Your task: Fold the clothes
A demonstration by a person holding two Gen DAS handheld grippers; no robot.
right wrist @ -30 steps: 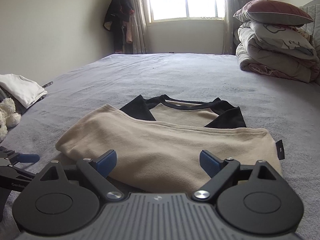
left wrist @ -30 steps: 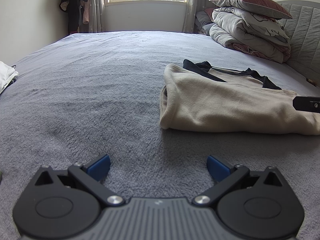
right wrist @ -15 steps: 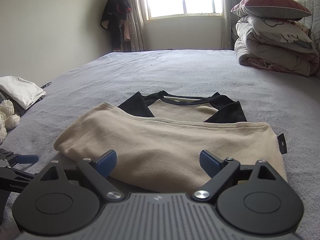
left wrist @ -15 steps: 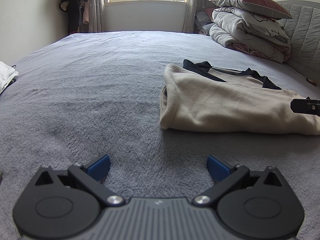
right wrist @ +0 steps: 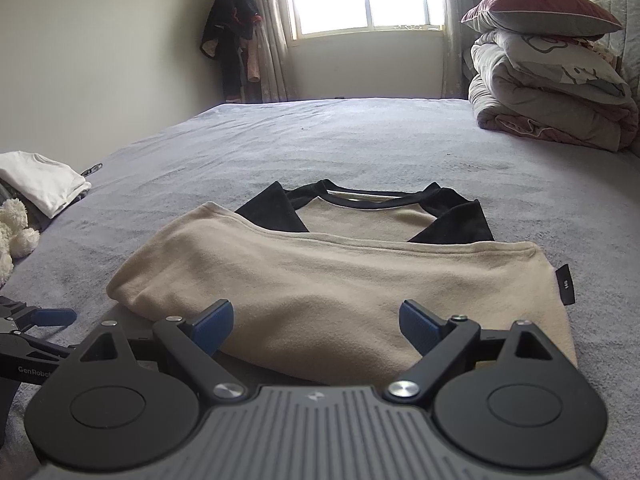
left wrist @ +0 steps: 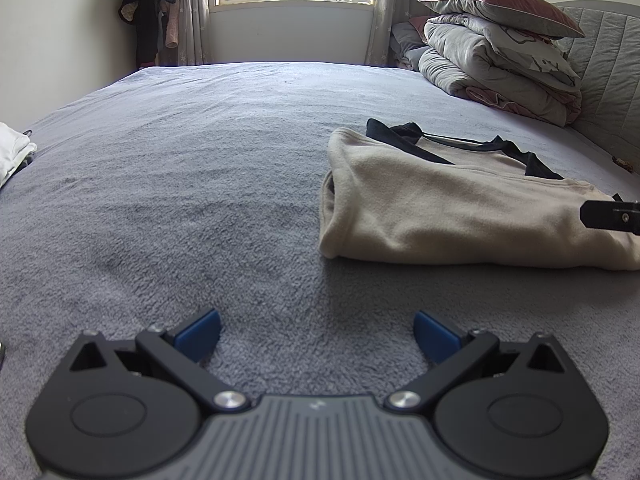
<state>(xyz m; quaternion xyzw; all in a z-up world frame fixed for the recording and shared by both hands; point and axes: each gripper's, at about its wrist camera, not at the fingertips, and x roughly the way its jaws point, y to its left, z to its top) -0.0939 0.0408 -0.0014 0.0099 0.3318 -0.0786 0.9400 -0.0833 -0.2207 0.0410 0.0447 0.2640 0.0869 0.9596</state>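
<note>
The left gripper hangs spread apart over bare grey bedcover; to its right the beige shirt lies folded on the bed; the right gripper gapes empty at the shirt's near edge.

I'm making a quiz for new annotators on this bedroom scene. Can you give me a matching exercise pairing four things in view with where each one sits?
Things:
1. beige shirt
2. maroon pillow
3. white garment
4. dark clothes

Places:
A. hanging in the corner beside the window curtain
B. on top of the folded quilt stack
C. folded on the grey bed cover, just ahead of the right hand-held gripper
D. at the bed's left edge, near a plush toy

Pairs: 1-C, 2-B, 3-D, 4-A
</note>
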